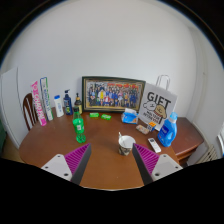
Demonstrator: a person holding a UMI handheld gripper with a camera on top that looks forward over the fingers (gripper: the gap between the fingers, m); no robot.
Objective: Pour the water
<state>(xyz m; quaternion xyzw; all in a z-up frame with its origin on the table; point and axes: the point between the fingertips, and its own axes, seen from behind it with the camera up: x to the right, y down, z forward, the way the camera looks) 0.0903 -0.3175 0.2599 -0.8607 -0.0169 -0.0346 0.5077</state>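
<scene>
Framed photo (113,95), gift bag (158,104), chair (29,108)

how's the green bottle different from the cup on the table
The green bottle is tall, slim and green; the cup is short, wide and pale. The bottle stands ahead of the left finger, the cup ahead of the gap between the open jaws of the gripper, nearer the right finger. Both stand upright on the wooden table, untouched.

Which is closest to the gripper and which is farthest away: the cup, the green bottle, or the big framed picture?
Seen from the gripper view, with the gripper open:
1. The cup, just ahead, between the fingers and nearer the right one.
2. The green bottle, a bit farther back, above the left finger.
3. The framed picture, farthest, leaning against the wall at the back of the table.
</scene>
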